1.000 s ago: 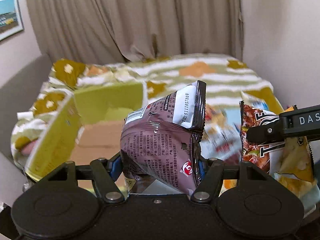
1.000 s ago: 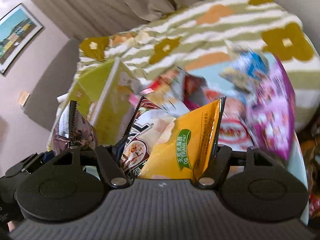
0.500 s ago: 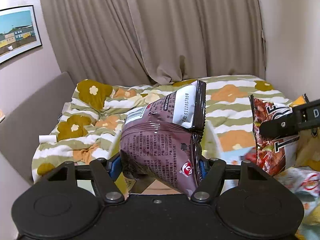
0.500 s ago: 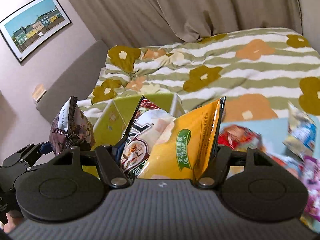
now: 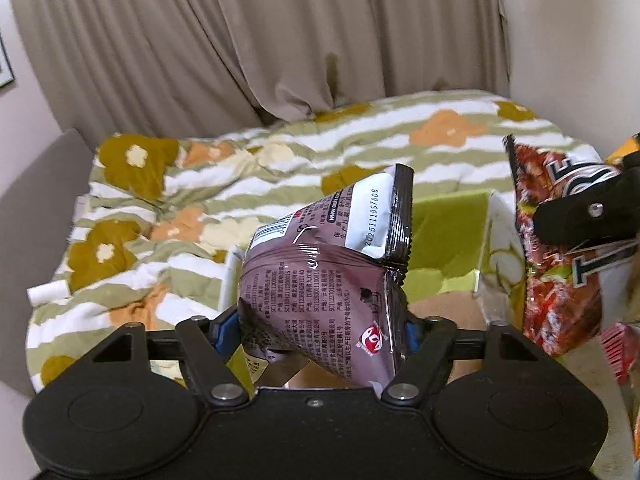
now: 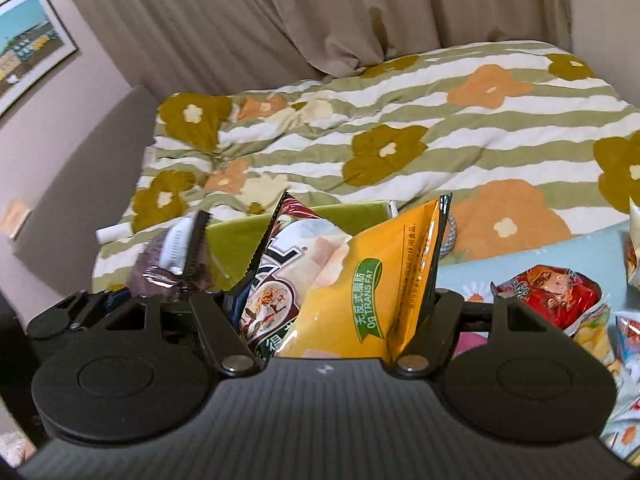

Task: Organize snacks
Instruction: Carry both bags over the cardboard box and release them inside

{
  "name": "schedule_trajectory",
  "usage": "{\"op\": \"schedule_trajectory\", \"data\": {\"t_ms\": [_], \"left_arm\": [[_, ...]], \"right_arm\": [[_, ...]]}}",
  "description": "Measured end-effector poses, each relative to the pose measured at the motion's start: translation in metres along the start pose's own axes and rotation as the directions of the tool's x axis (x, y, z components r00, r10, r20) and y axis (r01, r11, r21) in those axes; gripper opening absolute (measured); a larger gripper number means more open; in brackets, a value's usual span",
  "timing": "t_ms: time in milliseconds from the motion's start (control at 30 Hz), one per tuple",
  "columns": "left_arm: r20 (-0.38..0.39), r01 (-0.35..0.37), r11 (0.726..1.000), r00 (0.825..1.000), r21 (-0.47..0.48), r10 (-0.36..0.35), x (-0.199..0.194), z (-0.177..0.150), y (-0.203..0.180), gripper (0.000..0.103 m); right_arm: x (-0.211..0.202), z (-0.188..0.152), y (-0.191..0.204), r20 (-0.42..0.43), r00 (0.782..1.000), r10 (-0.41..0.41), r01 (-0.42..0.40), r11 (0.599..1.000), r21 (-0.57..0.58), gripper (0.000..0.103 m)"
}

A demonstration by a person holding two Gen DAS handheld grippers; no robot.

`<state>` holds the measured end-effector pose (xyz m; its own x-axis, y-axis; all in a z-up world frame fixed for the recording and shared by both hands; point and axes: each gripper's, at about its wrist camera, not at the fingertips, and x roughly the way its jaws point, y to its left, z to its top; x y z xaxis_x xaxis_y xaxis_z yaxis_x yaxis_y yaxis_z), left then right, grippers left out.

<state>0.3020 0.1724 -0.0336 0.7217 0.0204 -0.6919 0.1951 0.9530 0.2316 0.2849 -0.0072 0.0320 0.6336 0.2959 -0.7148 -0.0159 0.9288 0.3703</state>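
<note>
My left gripper (image 5: 320, 320) is shut on a brown-purple snack bag (image 5: 324, 292) and holds it above an open green cardboard box (image 5: 448, 224). My right gripper (image 6: 340, 312) is shut on two bags side by side: a yellow snack bag (image 6: 372, 288) and a brown-and-white snack bag (image 6: 280, 280). In the left wrist view the right gripper's finger (image 5: 580, 216) shows at the right edge against the red-brown bag (image 5: 560, 264). In the right wrist view the left gripper's bag (image 6: 172, 260) is at the left, and the green box (image 6: 236, 240) lies behind the bags.
Loose snack bags, one of them red (image 6: 552, 292), lie on a light blue cloth (image 6: 540, 256) at the right. A bed with a green striped flowered quilt (image 6: 400, 128) fills the background. Beige curtains (image 5: 280, 40) hang behind. A grey headboard (image 6: 80, 168) is at the left.
Both views have swung back down a little from the raised look at the room; the green box shows under and behind the held bags again. Both grips are unchanged.
</note>
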Motion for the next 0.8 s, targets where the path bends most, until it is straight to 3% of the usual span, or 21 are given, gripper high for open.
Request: {"op": "schedule_trajectory", "data": {"t_ms": [133, 300, 400, 800], "left_arm": [[-0.058, 0.017, 1.000, 0.998, -0.009, -0.017, 0.017, -0.004, 0.005, 0.098], [-0.070, 0.054, 0.998, 0.996, -0.039, -0.057, 0.013, -0.015, 0.023, 0.100], [-0.063, 0.063, 0.995, 0.996, -0.079, -0.068, 0.006, -0.018, 0.034, 0.101], [-0.052, -0.031, 0.984, 0.998, -0.176, 0.022, -0.010, -0.008, 0.061, 0.102]], "right_arm": [[0.011, -0.003, 0.010, -0.005, 0.998, -0.063, 0.063, 0.998, 0.004, 0.085], [0.022, -0.006, 0.017, -0.026, 0.993, -0.116, 0.115, 0.993, -0.027, 0.085], [0.027, -0.007, 0.016, -0.043, 0.993, -0.113, 0.112, 0.993, -0.025, 0.085], [0.063, 0.013, 0.026, -0.098, 0.995, -0.007, 0.005, 1.000, -0.017, 0.085]]}}
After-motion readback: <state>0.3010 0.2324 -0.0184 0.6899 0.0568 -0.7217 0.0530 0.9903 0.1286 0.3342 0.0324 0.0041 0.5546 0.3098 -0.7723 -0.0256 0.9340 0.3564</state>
